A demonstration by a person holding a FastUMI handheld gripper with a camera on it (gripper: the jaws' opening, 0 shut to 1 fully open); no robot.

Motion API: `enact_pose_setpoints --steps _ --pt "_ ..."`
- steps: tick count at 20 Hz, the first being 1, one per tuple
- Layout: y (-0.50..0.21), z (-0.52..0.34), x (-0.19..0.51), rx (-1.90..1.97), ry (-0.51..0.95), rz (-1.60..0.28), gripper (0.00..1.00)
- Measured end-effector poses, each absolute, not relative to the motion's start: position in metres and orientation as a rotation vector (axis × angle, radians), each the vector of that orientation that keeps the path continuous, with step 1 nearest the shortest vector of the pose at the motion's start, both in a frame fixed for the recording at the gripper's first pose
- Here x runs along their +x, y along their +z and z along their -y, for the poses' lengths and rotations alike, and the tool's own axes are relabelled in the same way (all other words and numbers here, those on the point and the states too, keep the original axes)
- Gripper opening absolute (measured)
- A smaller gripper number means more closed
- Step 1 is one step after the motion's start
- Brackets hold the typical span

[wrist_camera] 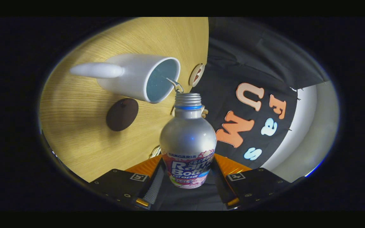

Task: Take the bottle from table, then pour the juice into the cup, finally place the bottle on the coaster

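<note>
The gripper [187, 177] clamps both fingers on the silver, uncapped aluminium bottle [187, 139] at lower centre; its long axis points up-frame, mouth beside the white mug [138, 77] on the desk [74, 133].

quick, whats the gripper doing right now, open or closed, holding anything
hand-held gripper: closed on the bottle, both fingers pressing its sides, bottle tipped with its open neck at the rim of the white cup.

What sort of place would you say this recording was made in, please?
Probably a staged recording booth: a wooden table backed by a black cloth wall, with the gripper shut on a bottle pouring into a white cup.
</note>
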State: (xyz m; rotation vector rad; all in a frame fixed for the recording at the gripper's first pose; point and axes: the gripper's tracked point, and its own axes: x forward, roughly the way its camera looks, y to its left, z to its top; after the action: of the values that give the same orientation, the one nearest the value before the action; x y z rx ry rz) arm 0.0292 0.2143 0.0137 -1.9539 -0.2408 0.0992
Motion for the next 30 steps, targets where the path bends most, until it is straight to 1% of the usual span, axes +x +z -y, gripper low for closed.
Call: enact_pose_setpoints --steps 15,30 --pt "0.0151 -0.2219 0.0278 -2.062 0.108 0.255 0.75" --pt "0.0172 -0.2203 0.0311 -2.060 0.116 0.233 0.76"
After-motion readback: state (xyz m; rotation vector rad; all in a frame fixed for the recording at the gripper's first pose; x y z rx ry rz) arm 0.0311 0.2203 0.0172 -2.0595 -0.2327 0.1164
